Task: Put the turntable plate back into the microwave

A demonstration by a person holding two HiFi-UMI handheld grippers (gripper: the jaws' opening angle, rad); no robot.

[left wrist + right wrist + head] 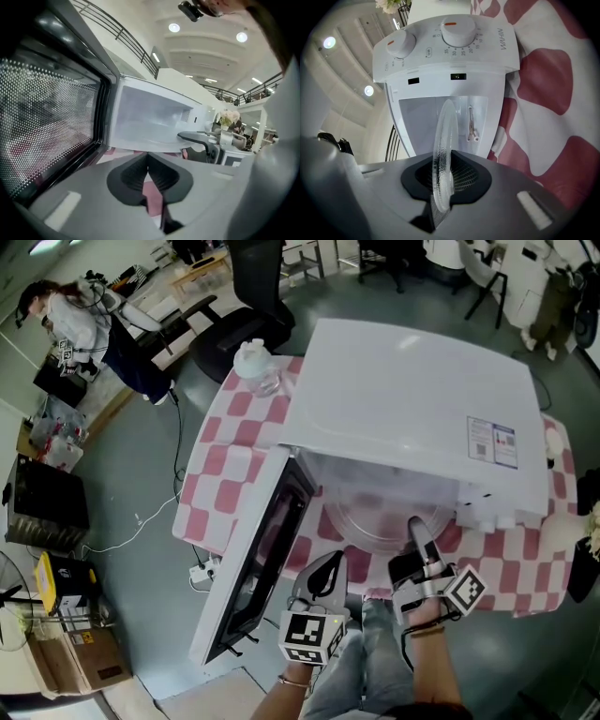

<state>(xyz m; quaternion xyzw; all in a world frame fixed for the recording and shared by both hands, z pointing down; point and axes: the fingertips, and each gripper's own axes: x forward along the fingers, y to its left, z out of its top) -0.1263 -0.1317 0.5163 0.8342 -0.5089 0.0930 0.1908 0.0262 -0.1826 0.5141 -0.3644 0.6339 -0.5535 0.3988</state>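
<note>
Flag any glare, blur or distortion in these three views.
Head view: wide-angle bending at the edges, turntable plate hazy against the microwave. Left gripper view: fisheye, dark corners, ceiling lamps blown out. Right gripper view: fisheye, plate edge sharp, tablecloth checks bulging.

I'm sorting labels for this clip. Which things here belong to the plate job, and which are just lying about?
Part of the job: glass plate, gripped by the right gripper; microwave; its open door; left gripper, shut and empty.
Just lying about: bottle on the checked cloth; office chair; power strip.
</note>
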